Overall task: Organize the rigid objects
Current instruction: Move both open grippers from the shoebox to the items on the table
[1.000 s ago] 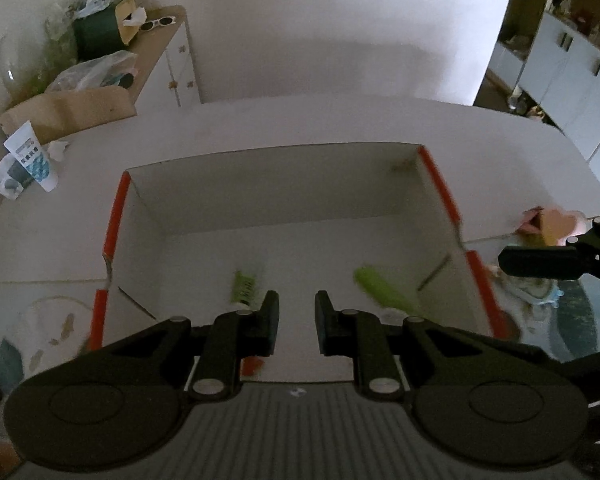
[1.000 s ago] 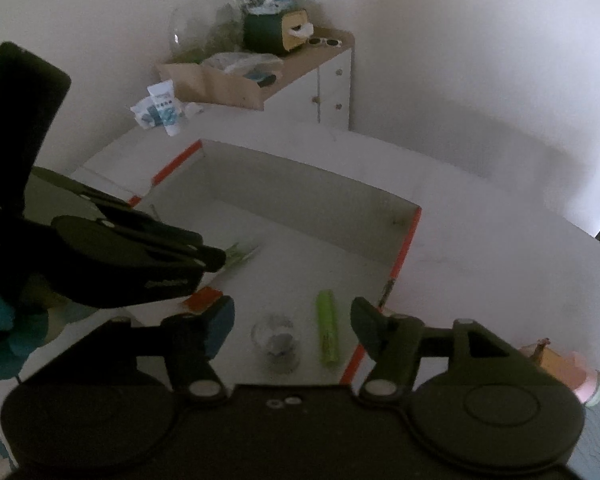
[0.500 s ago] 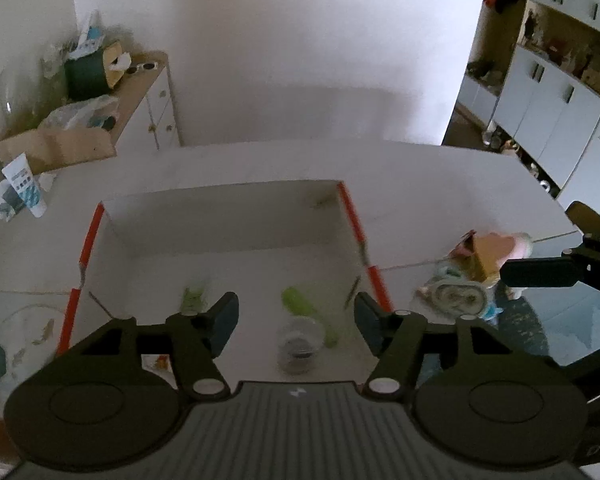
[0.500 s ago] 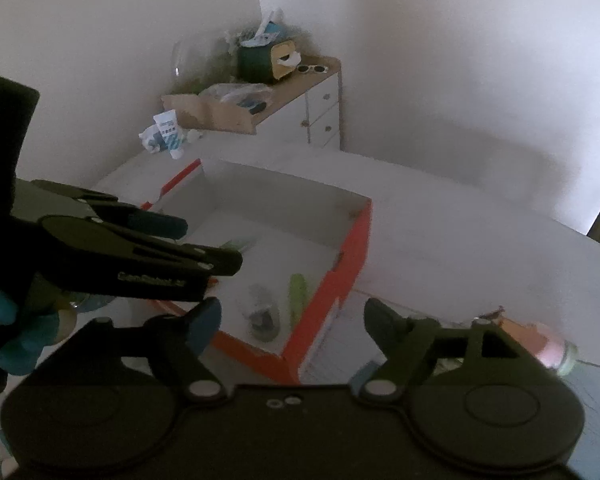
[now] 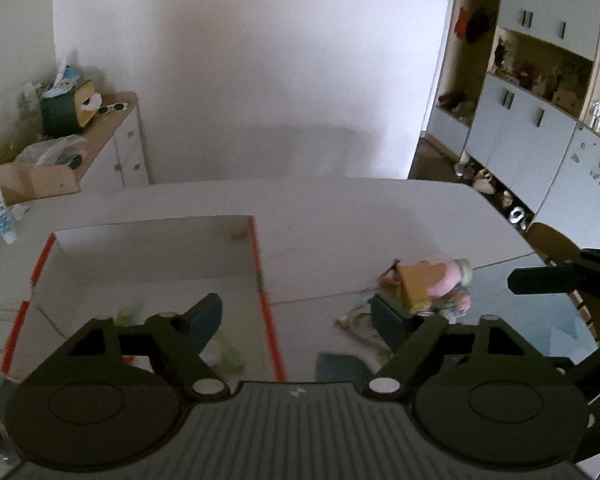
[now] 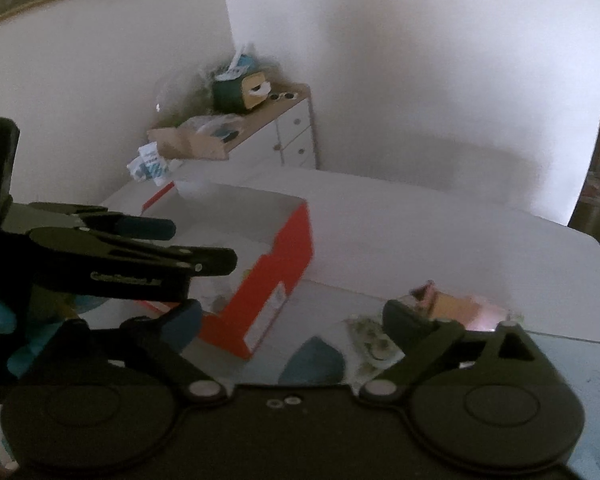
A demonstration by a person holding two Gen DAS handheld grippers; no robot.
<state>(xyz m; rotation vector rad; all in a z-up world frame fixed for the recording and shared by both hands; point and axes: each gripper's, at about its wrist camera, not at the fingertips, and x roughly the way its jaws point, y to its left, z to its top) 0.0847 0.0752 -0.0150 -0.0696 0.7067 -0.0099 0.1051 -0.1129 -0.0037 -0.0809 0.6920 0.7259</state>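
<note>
left gripper point(image 5: 298, 318) jaws spread wide, nothing between them, held above the right edge of the open red-sided cardboard box point(image 5: 265, 308) on the white table point(image 5: 340, 216). blurry green items point(image 5: 230, 354) lie on the box floor. right gripper point(image 6: 292, 320) also wide apart and empty, over the table just right of the box point(image 6: 268, 292). pink-and-tan toy cluster point(image 5: 432, 280) sits on the table right of the box, near a blue-green mat point(image 5: 532, 328); too blurred to identify the pieces. white drawer cabinet point(image 6: 296, 136) with clutter stands against the back wall.
</note>
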